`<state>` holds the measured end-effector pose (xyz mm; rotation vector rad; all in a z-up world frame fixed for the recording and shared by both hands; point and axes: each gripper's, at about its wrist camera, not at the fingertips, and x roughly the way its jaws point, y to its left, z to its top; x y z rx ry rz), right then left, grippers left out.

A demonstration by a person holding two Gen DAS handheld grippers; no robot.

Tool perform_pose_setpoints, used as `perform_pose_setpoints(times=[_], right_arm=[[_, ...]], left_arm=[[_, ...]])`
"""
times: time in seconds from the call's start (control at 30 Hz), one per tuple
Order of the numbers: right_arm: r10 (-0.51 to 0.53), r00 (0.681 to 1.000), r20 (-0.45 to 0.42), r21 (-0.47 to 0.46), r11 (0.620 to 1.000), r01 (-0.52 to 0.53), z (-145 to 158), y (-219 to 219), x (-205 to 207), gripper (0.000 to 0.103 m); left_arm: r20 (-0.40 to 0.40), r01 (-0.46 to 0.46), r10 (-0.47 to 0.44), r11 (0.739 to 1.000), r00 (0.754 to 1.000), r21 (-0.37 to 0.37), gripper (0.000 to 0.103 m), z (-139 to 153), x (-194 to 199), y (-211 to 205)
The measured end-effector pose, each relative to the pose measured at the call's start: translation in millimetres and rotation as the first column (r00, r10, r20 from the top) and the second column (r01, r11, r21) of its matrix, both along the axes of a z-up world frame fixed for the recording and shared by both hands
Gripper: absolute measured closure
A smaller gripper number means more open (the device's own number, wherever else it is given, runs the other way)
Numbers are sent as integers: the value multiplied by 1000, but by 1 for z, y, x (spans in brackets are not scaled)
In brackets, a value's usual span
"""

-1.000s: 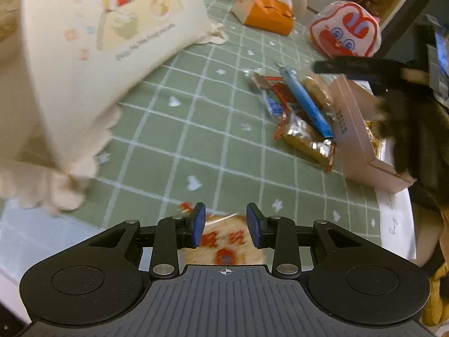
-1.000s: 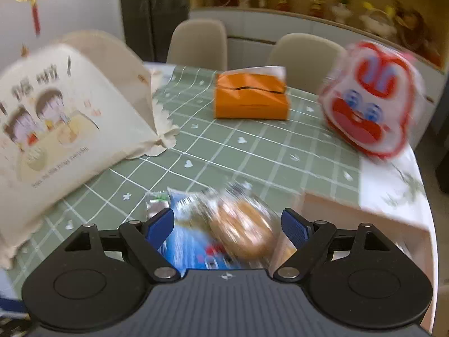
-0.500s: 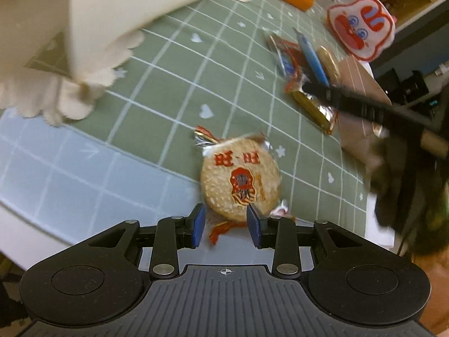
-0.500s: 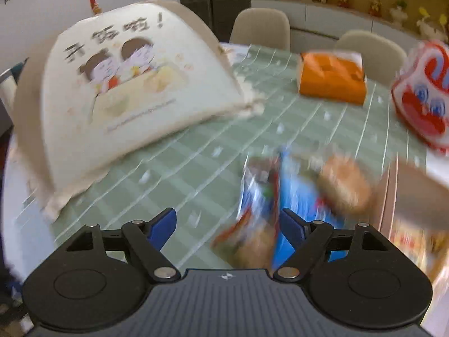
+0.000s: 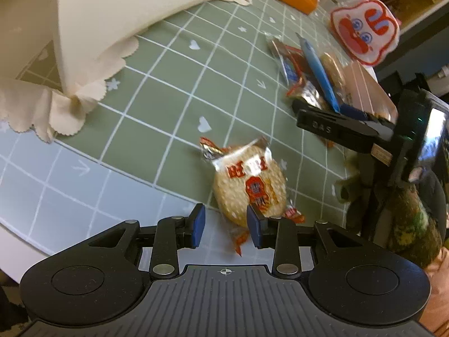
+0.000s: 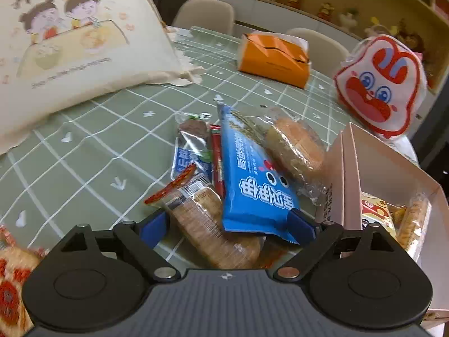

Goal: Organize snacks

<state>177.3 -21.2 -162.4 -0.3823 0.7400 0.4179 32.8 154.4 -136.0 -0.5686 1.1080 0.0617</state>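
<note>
A round rice cracker in a clear red-printed wrapper (image 5: 248,185) lies on the green checked tablecloth (image 5: 157,90). My left gripper (image 5: 226,226) sits just behind it, jaws partly open, its right pad against the cracker's near edge. A pile of snacks lies further right: a blue packet (image 6: 249,174), a long cracker pack (image 6: 213,224), a bread roll in clear wrap (image 6: 294,146). My right gripper (image 6: 228,224) is open wide, straddling the near end of the pile. A pink box (image 6: 393,179) with snacks inside stands to the right.
A cream cloth food cover (image 6: 64,45) fills the left. An orange tissue box (image 6: 273,56) and a red-and-white rabbit bag (image 6: 378,84) stand at the back. The table's near edge runs just below my left gripper. The right gripper's arm (image 5: 350,132) shows in the left wrist view.
The left gripper has pulled back and tilted, so the rice cracker now lies in full view in front of it. The right gripper has closed in on the snack pile.
</note>
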Motion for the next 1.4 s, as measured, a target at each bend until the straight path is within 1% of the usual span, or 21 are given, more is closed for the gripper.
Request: perform_pose_setpoints(times=[0.03,0.07,0.1,0.13,0.17,0.2,0.3,0.4,0.47,0.53,0.63,0.77,0.9,0.97,1.03,1.1,1.13,1.27,1.33,1.37,1.4], right_arm=[[-7,1000,-9,7,1000,7,1,0,0,12],[-1,1000,-11,16,1000,1,4,-3,-3,20],[18,1000,-10,22,1000,-18,6,-6,-7,38],[49,999,-24,29,998,-48,8,-9,-12,41],[78,996,-37,36,996,-77,10,-10,-20,49],[107,993,-54,49,993,-104,13,-13,-28,52],[178,977,-115,98,981,-167,21,-22,-52,56],[216,964,-155,106,974,-201,25,-29,-73,56],[209,962,-173,113,975,-192,26,-35,-83,55],[204,960,-193,147,973,-177,27,-42,-89,52],[190,964,-183,137,976,-167,23,-42,-93,51],[174,973,-151,109,981,-158,20,-35,-98,50],[166,975,-150,102,983,-151,20,-35,-104,49],[172,973,-155,115,981,-155,24,-41,-108,49],[182,969,-169,135,978,-160,26,-50,-113,49],[180,968,-173,143,977,-156,26,-59,-119,49],[172,970,-171,141,979,-148,25,-65,-122,49],[142,974,-177,169,979,-112,24,-83,-127,49],[129,977,-169,185,978,-97,27,-91,-129,43],[124,980,-156,192,977,-93,29,-95,-130,34],[119,983,-140,201,976,-90,31,-100,-132,28]], left_arm=[[3,-6,6,1000,1000,-2,66,0,1,2],[7,-11,11,1000,1000,-6,66,-1,1,3],[10,-14,14,1000,1000,-8,66,-2,3,4],[13,-15,15,1000,1000,-9,66,-2,5,5],[16,-12,12,1000,1000,-10,66,-2,8,5],[21,-5,6,1000,1000,-11,66,-2,11,4],[34,31,-30,999,999,-12,66,-2,21,-4],[34,77,-76,997,996,-15,66,-3,28,-13],[30,102,-102,995,994,2,66,-5,29,-17],[33,103,-103,995,994,-5,64,-7,29,-15],[58,72,-70,996,996,-43,63,-12,30,-9],[125,39,-36,999,992,-28,60,-14,36,-11],[155,85,-78,996,985,-34,59,-8,44,-27],[182,150,-141,988,973,-36,62,0,46,-42],[182,187,-184,982,966,3,63,5,52,-59],[172,204,-208,978,963,43,69,5,58,-72],[164,210,-217,976,962,59,75,4,61,-77],[156,212,-223,974,962,81,77,3,66,-84],[144,204,-216,975,966,92,77,5,66,-87],[139,196,-208,976,968,100,78,7,66,-89],[136,185,-199,977,971,106,79,9,65,-91]])
